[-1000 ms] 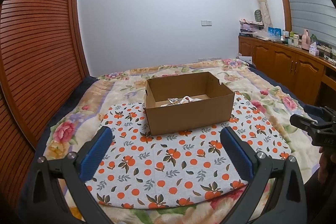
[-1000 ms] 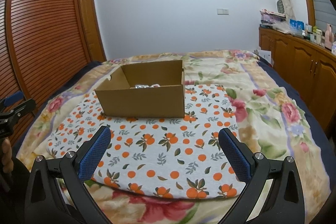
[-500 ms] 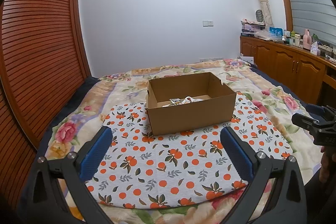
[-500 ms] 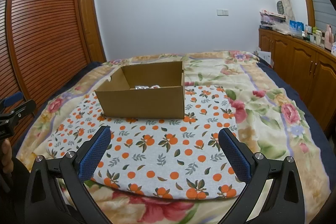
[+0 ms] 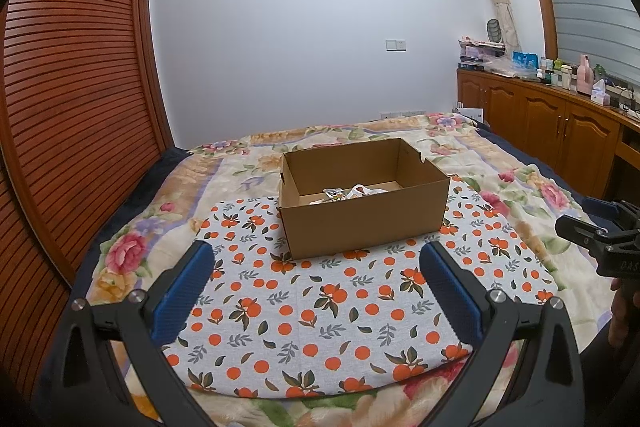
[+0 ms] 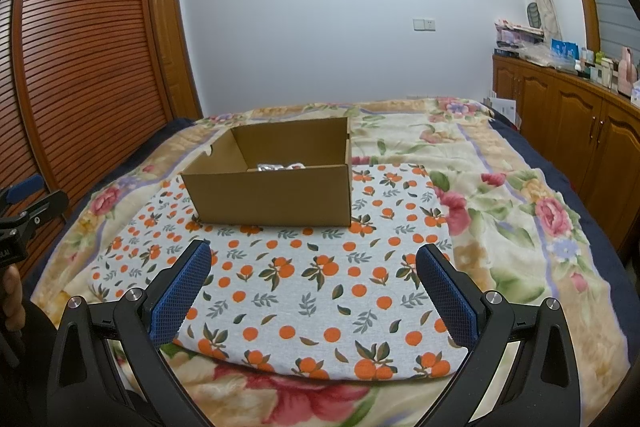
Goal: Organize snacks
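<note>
My view has lifted a little, both claws, left gripper (image 5: pixel 314 281) and right gripper (image 6: pixel 312 279), stay spread and empty, snacks (image 5: pixel 346 193) already in the cardboard box (image 5: pixel 364 223) at twelve o'clock, looks nearly done.

box (image 5: pixel 362 223) on cloth (image 5: pixel 320 311), toward its far edge | cloth on bed (image 5: pixel 532 195) | packets (image 5: pixel 348 193) in box, seemingly snacks, half hidden by near wall | shutter doors (image 5: pixel 68 107) left of bed | cabinets (image 5: pixel 560 123) right of bed
</note>
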Available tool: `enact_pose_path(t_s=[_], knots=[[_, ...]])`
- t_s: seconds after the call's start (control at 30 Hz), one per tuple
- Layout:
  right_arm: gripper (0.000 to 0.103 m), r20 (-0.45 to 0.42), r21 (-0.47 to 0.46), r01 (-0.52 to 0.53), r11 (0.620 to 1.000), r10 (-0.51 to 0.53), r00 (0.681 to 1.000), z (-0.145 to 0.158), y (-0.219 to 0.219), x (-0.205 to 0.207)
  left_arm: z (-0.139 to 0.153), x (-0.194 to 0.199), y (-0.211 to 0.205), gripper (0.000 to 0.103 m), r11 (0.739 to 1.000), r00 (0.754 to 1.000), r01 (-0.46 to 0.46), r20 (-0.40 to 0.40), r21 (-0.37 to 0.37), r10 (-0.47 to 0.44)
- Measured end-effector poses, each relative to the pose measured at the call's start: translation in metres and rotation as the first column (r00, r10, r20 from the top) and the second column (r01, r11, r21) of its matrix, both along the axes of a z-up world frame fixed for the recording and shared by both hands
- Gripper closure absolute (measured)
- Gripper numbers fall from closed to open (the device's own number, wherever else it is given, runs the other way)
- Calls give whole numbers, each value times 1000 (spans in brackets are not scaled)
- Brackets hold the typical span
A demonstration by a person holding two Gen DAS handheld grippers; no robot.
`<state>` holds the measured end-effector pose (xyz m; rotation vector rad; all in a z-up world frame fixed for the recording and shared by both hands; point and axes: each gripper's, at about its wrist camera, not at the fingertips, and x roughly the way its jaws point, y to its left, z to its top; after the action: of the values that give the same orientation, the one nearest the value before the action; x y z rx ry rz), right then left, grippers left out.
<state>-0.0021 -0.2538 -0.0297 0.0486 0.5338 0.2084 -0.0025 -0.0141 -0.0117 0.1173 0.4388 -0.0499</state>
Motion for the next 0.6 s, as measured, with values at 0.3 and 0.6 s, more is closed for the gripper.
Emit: enact_pose_path(t_s=[0.3, 0.6], knots=[[0, 3, -1, 1, 1000, -1, 1000, 0, 0, 0, 1, 0, 0, 0, 1000, 1000, -2, 0, 1, 2], [0, 3, -2, 3, 1000, -3, 1000, 1, 0, 0, 1, 0, 0, 0, 1000, 1000, -1, 1, 2, 1]])
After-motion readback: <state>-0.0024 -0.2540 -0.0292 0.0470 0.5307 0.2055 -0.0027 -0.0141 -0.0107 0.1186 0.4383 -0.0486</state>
